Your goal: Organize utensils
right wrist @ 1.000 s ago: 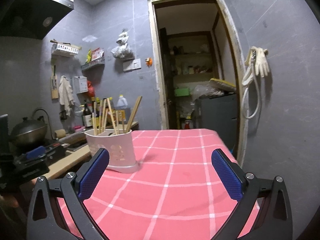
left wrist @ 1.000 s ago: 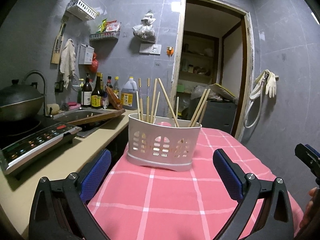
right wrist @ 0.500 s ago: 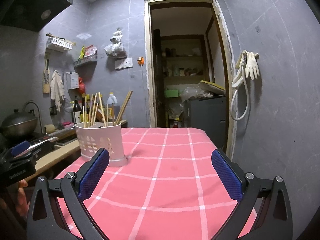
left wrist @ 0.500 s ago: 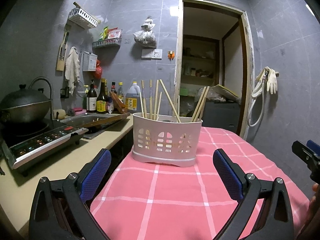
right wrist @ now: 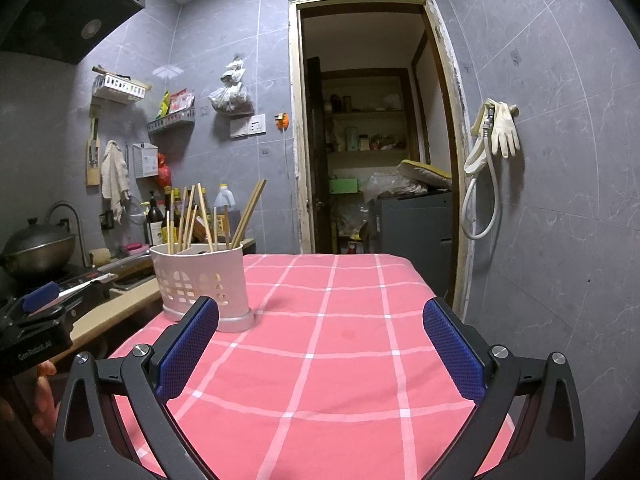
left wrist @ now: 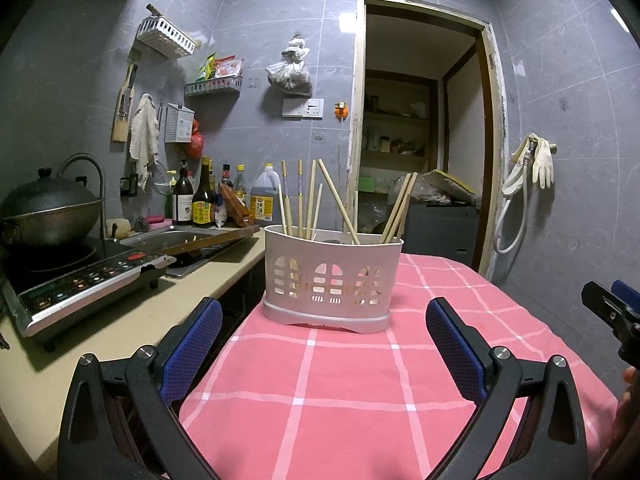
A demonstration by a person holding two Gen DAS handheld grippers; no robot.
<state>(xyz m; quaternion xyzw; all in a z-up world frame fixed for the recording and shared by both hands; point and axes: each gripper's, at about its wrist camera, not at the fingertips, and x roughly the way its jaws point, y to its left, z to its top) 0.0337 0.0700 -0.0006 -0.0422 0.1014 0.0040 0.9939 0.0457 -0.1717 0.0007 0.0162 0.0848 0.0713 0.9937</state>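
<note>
A white slotted utensil holder (left wrist: 333, 280) stands upright on the pink checked tablecloth (left wrist: 320, 380), with several wooden chopsticks (left wrist: 312, 204) sticking out of it. My left gripper (left wrist: 324, 344) is open, a short way in front of the holder, with nothing between its blue pads. In the right wrist view the same holder (right wrist: 200, 280) sits at the table's left side, its chopsticks (right wrist: 200, 216) leaning outward. My right gripper (right wrist: 320, 344) is open over the bare cloth (right wrist: 340, 340), to the right of the holder.
A beige counter (left wrist: 100, 332) runs along the left with an induction cooker (left wrist: 80, 284), a wok (left wrist: 48, 212), a sink (left wrist: 188, 240) and several bottles (left wrist: 200, 200). A doorway (left wrist: 420, 140) opens behind the table. A hose and gloves (left wrist: 528, 176) hang on the right wall.
Both grippers have dropped lower and pulled back slightly, so the holder appears more side-on. Both stay open and the holder has not moved.
</note>
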